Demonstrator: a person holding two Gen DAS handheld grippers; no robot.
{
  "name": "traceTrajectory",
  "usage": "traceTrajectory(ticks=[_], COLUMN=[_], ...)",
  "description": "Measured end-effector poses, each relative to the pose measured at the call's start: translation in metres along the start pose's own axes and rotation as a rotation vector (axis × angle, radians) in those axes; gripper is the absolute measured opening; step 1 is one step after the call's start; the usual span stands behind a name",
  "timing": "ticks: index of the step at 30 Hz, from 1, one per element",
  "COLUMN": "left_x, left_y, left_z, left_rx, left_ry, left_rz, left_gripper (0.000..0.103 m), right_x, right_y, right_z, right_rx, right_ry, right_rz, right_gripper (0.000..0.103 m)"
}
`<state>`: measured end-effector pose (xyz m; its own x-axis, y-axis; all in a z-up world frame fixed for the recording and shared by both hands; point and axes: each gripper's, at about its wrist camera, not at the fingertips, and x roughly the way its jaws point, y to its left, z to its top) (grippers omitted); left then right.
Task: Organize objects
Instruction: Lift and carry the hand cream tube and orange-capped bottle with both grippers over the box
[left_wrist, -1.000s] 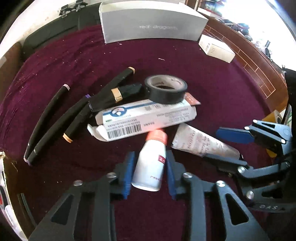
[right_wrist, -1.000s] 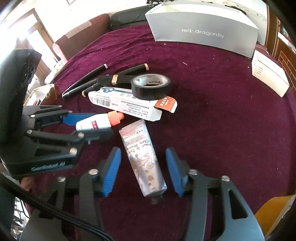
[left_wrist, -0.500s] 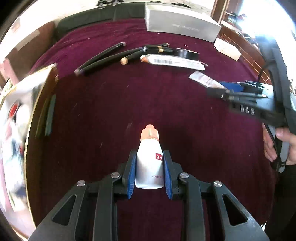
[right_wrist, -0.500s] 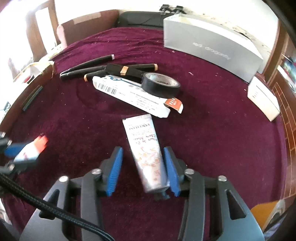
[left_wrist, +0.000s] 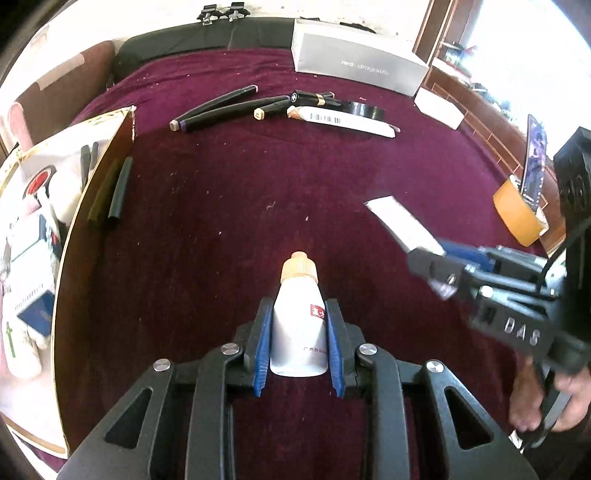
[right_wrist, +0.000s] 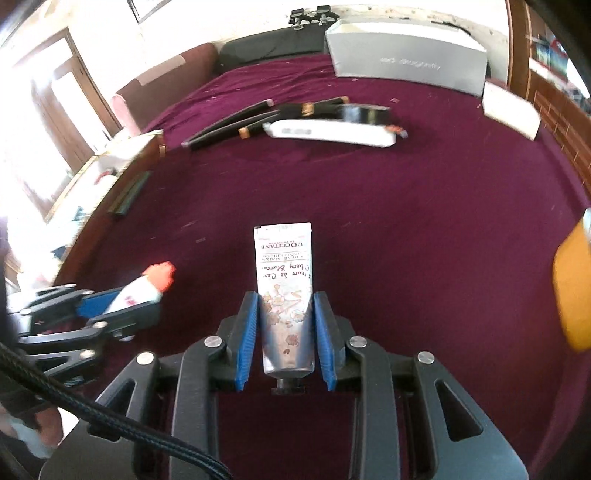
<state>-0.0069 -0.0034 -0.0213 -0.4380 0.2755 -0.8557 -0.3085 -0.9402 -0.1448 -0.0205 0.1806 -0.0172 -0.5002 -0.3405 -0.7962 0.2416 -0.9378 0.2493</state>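
My left gripper (left_wrist: 298, 306) is shut on a small white bottle (left_wrist: 298, 325) with an orange cap, held just above the maroon cloth (left_wrist: 221, 206). The right wrist view shows the same bottle (right_wrist: 147, 284) in the left gripper (right_wrist: 122, 299) at lower left. A flowered hand cream tube (right_wrist: 284, 266) points cap-first toward the camera between the blue pads of my right gripper (right_wrist: 286, 299). Its jaws are closing, and the pads press on the tube's sides. In the left wrist view the right gripper (left_wrist: 436, 254) carries the tube (left_wrist: 399, 221) at the right.
Black markers (left_wrist: 221, 107), a long barcoded white box (left_wrist: 343, 120) and a black tape roll (left_wrist: 365, 109) lie at the far side. Behind stand a grey box (left_wrist: 358, 68) and small white box (left_wrist: 439, 107). An open cardboard box (left_wrist: 37, 184) sits left, an orange container (left_wrist: 517, 210) right.
Both grippers drew back from the pile toward the near side. The left one carried the bottle along. The right one closed on the tube and lifted it off the cloth.
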Motion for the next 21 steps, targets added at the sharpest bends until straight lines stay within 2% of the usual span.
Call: traceTrajectory(ticks=[5, 10, 17, 21], left_x=[-0.014, -0.034, -0.078, -0.1], left_y=[0.012, 0.033, 0.067, 0.103], left_z=[-0.013, -0.02, -0.012, -0.004], left_rx=[-0.052, -0.109, -0.164, -0.222], left_ry=[-0.042, -0.08, -0.166, -0.203], left_rz=[-0.012, 0.001, 0.02, 0.039], left_gripper=[0.023, 0.023, 0.023, 0.023], right_x=[-0.001, -0.013, -0.019, -0.016], right_y=[0.025, 0.059, 0.105, 0.139], right_z=[-0.008, -0.003, 0.01, 0.023], right_rx=[0.026, -0.013, -0.084, -0.149], right_ry=[0.003, -0.034, -0.048, -0.055], right_rz=[0.083, 0.112, 0.182, 0.212], right_gripper=[0.027, 0.027, 0.027, 0.027])
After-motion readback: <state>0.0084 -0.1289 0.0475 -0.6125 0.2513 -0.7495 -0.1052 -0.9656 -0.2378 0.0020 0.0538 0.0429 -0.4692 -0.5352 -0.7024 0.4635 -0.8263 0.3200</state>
